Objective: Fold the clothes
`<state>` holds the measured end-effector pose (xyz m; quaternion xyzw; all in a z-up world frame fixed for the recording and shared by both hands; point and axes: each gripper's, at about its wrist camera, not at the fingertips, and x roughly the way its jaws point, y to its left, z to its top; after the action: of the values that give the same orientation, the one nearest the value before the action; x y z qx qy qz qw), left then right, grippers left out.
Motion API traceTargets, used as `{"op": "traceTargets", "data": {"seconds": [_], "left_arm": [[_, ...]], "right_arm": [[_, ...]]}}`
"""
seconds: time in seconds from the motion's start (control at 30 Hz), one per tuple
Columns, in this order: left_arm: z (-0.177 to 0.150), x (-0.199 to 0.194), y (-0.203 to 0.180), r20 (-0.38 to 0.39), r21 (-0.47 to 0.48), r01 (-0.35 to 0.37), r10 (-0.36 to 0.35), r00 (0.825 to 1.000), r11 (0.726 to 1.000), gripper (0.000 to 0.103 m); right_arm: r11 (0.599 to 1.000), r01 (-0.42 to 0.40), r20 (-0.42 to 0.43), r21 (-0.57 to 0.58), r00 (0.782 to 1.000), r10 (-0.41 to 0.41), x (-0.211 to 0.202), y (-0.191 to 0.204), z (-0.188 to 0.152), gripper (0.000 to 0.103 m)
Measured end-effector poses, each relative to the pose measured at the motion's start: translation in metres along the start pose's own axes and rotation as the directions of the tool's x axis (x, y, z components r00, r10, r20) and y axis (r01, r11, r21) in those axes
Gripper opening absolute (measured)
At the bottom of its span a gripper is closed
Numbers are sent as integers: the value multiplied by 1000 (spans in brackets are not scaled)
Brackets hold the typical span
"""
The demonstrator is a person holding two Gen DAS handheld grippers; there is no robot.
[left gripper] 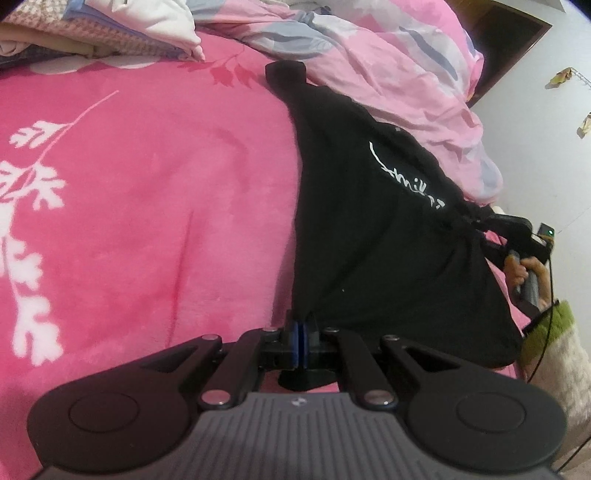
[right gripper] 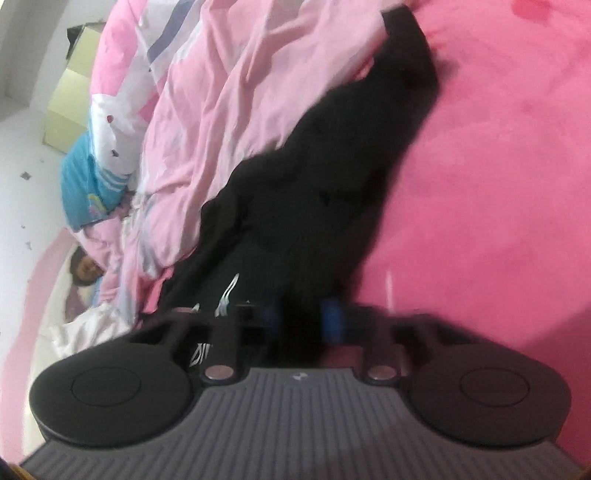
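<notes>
A black garment (left gripper: 369, 229) with white script lettering hangs stretched over the pink bedspread (left gripper: 147, 192), its far end resting against the quilt. My left gripper (left gripper: 300, 339) is shut, its blue pads pinching the garment's near edge. At the right of that view, the right gripper (left gripper: 491, 225) is held by a hand (left gripper: 521, 273), and the cloth bunches at its tip. In the blurred right wrist view, the black garment (right gripper: 332, 177) runs away from the right gripper (right gripper: 303, 315), whose blue pads (right gripper: 332, 317) press a thick fold of it.
A rumpled pale pink quilt (left gripper: 388, 55) lies along the garment's far side, also in the right wrist view (right gripper: 207, 110). A stack of folded clothes (left gripper: 92, 33) sits at the back left. A blue garment (right gripper: 88, 184) and a yellowish box (right gripper: 66, 107) are near the wall.
</notes>
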<state>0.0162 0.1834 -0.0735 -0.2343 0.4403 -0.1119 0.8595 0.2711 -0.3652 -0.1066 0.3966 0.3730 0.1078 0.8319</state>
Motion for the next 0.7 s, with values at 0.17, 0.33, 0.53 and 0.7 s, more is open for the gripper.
{"op": "traceTargets", "data": {"seconds": [0.17,0.33,0.53,0.7], "left_arm": [[3,5,-6,-4,20,10,-10,1000,1000,3],[3,11,-13,-10,32,14,-13,1000,999,2],[5,14,-9,-20,0,30,-30,999,1000,3],[4,15,-3,-16,-35,54,-55,998,998,3]], "right_arm": [[995,-11,114,-99,993,23,-1,14,44,3],[985,81,81,-154,994,-69,39,13,68,3],[996,14,-14,-93,1000,-16,-22,-2,26,21],[999,-43,-91,-33,995,40,-77,-16,-10,43]]}}
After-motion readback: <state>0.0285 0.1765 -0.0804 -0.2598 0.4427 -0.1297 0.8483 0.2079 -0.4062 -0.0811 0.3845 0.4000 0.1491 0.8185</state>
